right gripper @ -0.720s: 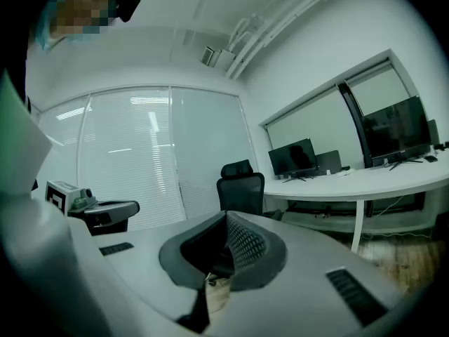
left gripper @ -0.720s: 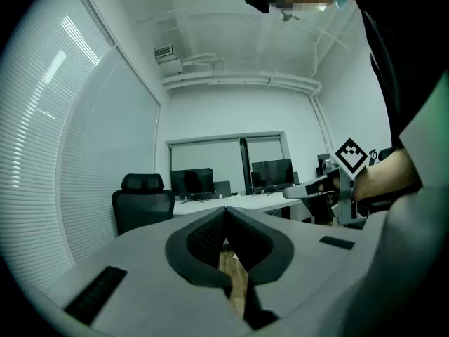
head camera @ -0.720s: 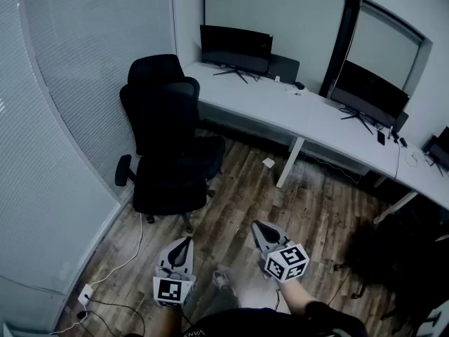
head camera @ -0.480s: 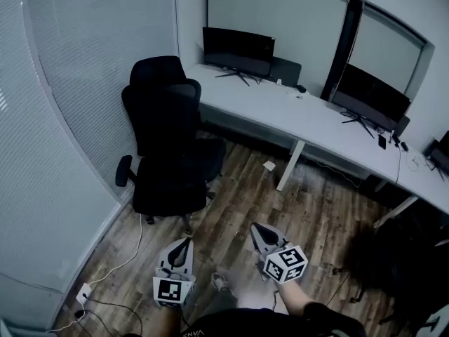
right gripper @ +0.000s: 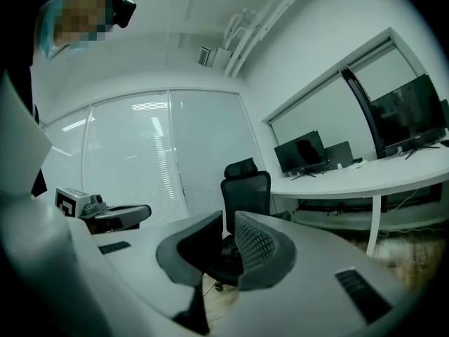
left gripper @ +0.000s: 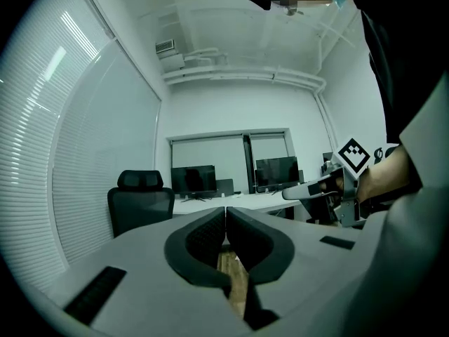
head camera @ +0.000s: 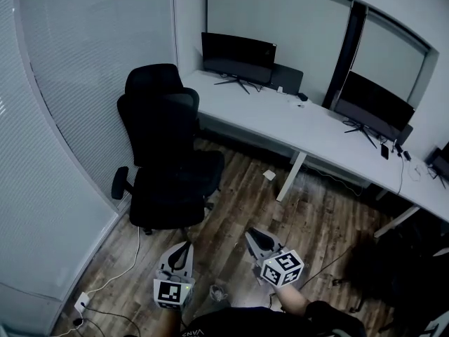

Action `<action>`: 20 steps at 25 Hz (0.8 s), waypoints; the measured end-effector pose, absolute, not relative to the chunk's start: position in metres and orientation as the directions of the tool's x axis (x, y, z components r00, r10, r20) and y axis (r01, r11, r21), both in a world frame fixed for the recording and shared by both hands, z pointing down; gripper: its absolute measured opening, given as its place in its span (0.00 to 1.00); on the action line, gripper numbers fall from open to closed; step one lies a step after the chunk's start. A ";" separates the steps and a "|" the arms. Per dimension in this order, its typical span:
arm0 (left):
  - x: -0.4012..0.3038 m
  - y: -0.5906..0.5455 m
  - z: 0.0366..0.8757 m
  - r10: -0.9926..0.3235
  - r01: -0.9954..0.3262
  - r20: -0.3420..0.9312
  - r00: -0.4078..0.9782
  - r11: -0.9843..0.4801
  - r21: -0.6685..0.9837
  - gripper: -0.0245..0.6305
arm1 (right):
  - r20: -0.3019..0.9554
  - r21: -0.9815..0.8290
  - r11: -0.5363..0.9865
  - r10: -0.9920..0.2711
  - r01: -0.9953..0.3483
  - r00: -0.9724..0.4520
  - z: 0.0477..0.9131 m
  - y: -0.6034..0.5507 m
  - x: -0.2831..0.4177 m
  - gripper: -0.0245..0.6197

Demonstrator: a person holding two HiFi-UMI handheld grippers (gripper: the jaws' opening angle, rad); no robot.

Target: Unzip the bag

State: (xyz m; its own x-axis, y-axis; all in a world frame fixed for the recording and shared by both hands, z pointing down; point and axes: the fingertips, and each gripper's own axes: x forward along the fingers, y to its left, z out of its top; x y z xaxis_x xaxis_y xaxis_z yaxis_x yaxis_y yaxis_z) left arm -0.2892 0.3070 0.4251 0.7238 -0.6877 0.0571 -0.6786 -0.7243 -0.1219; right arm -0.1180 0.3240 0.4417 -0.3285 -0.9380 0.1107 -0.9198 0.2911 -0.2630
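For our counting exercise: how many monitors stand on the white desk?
2: one monitor at the desk's left end, second monitor beyond the dark pillar. A cut-off dark shape far right may be a third.

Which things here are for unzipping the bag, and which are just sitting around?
For the job: left hand-held gripper, right hand-held gripper, both shut, empty; dark bulky shape at the right, maybe the bag.
Just around: black office chair, long white desk, black monitors, white floor socket.
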 end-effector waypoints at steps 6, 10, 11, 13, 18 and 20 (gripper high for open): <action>-0.264 0.260 0.432 -0.641 -0.633 0.078 0.763 -0.767 -0.107 0.07 | 0.125 -0.248 0.272 -0.943 -0.930 -0.309 0.447 0.277 -0.105 0.11; -0.256 0.236 0.433 -0.622 -0.614 0.090 0.778 -0.783 -0.103 0.07 | 0.129 -0.250 0.261 -0.945 -0.932 -0.299 0.451 0.253 -0.102 0.11; -0.255 0.232 0.434 -0.616 -0.608 0.094 0.782 -0.787 -0.105 0.07 | 0.128 -0.253 0.260 -0.946 -0.932 -0.299 0.452 0.248 -0.102 0.11; -0.257 0.225 0.440 -0.609 -0.601 0.103 0.786 -0.793 -0.106 0.08 | 0.131 -0.257 0.261 -0.945 -0.930 -0.301 0.456 0.240 -0.105 0.12; -0.256 0.208 0.455 -0.601 -0.592 0.141 0.787 -0.799 -0.101 0.17 | 0.153 -0.264 0.263 -0.938 -0.928 -0.310 0.470 0.218 -0.105 0.22; -0.255 0.202 0.461 -0.598 -0.590 0.158 0.785 -0.801 -0.099 0.21 | 0.167 -0.267 0.257 -0.937 -0.929 -0.307 0.478 0.210 -0.102 0.24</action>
State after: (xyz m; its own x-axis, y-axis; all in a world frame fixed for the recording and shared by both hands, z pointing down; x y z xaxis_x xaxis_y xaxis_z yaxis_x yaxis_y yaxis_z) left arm -0.2547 0.2023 0.4606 0.7855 -0.5982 0.1585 -0.5902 -0.8012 -0.0989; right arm -0.1023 0.2100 0.4778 -0.3071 -0.9369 0.1674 -0.9288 0.2567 -0.2673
